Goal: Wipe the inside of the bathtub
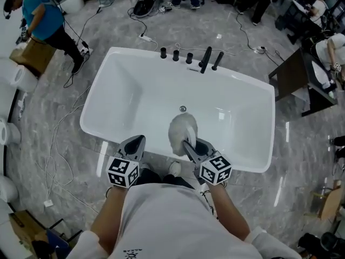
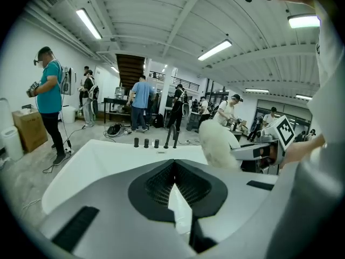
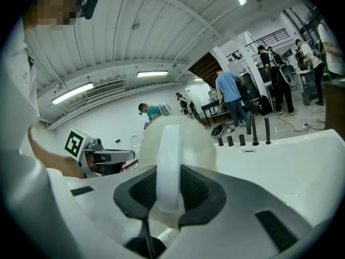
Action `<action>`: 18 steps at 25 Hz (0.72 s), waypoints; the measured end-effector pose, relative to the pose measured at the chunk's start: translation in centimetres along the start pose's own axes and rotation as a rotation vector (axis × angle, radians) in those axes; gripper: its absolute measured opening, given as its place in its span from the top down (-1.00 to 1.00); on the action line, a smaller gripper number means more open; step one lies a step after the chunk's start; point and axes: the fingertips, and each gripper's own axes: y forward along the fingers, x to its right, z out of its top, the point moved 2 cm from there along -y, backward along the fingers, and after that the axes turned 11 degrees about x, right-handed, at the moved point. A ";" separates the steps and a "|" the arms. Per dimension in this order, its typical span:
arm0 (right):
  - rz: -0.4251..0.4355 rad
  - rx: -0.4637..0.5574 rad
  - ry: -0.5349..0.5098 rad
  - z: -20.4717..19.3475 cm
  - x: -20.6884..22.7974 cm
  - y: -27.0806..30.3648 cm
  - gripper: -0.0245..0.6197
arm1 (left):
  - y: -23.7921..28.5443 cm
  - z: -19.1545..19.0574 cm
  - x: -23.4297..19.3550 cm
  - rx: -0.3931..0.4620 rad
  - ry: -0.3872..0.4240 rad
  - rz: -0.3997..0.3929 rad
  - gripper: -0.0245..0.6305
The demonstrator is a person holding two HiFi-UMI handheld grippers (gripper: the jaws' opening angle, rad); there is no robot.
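White bathtub (image 1: 140,90) sits square below on the grey floor (image 1: 302,161). Fluffy white pad (image 1: 182,129) hovers above its near side, right gripper (image 1: 190,147) clamped on the pad's strap. Left gripper (image 1: 135,144) is alongside, jaws pinched together, empty.

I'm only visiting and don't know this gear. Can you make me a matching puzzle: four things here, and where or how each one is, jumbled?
Things:
1. duster
2. taps
3. drain
4. left gripper

Place or state:
a. black, on the far rim of the bathtub
b. in the bathtub's floor
c. shut, holding nothing
d. white, clamped in the right gripper

Pairs: 1-d, 2-a, 3-b, 4-c.
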 end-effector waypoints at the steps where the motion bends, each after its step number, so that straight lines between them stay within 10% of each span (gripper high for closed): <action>1: 0.008 -0.004 0.002 0.0 0.0 0.2 0.63 | 0.1 0.0 0.0 -0.003 0.001 0.004 0.89; 18: 0.105 -0.096 -0.046 -0.5 -1.5 14.0 0.63 | 2.9 0.0 -11.4 -0.029 -0.043 0.076 0.89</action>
